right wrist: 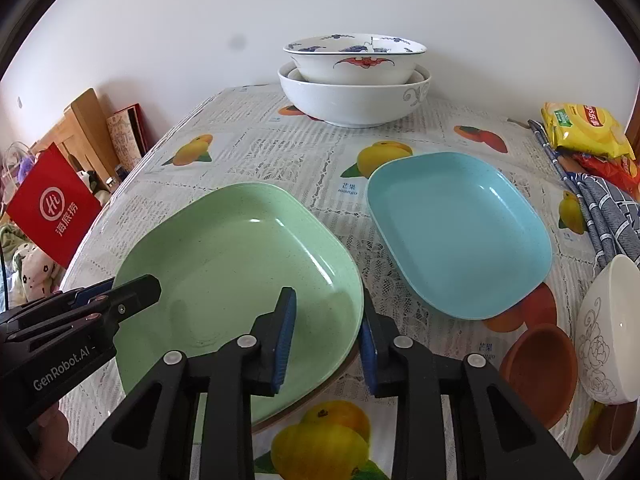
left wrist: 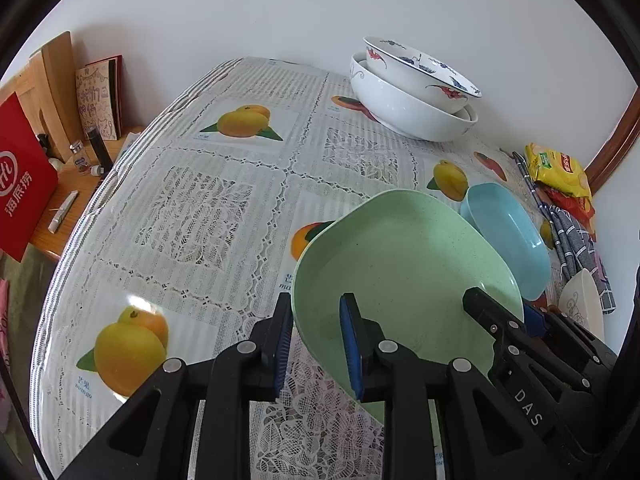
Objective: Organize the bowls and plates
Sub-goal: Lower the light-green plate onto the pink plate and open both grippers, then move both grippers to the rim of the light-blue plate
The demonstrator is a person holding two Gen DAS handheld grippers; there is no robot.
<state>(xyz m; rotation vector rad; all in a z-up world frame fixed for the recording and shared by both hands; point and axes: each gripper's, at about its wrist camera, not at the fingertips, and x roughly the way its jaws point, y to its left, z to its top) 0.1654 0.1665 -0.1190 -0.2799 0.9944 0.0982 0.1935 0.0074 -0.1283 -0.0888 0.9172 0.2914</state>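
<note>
Straddling the left rim of the green plate (right wrist: 240,260), the left tongs (left wrist: 318,308) stand a little open: one blue ribbed pad is outside the rim, the other inside, and they do not press it. The right tongs (right wrist: 326,312) stand the same way over the right rim, also not gripping. The plate is matte, speckled and squarish with round corners. It lies between the two tongs, and a thin brown edge shows under its near side.

Far left of the tongs, off the table, stands a red bag (right wrist: 52,204) with a white round logo and the characters 海底捞, with wooden boards (left wrist: 52,80) behind it. The left tongs carry the writing "GenRobot.AI", the right tongs "DAS".

Ahead of the tongs, by the wall, a glossy painted bowl (right wrist: 352,60) with red and blue figures sits inside a bigger white bowl (right wrist: 352,108). Just right of the right tongs lies a blue plate (right wrist: 460,232) of the same shape. Further right are a brown clay dish (right wrist: 540,368), a cream bowl (right wrist: 608,332) with a grey flower drawing, a striped cloth (right wrist: 600,208) and a yellow packet (right wrist: 584,128).

The tablecloth (right wrist: 260,152) is shiny, with a lace pattern and fruit pictures labelled "mango". The wall (right wrist: 160,20) is plain white.
</note>
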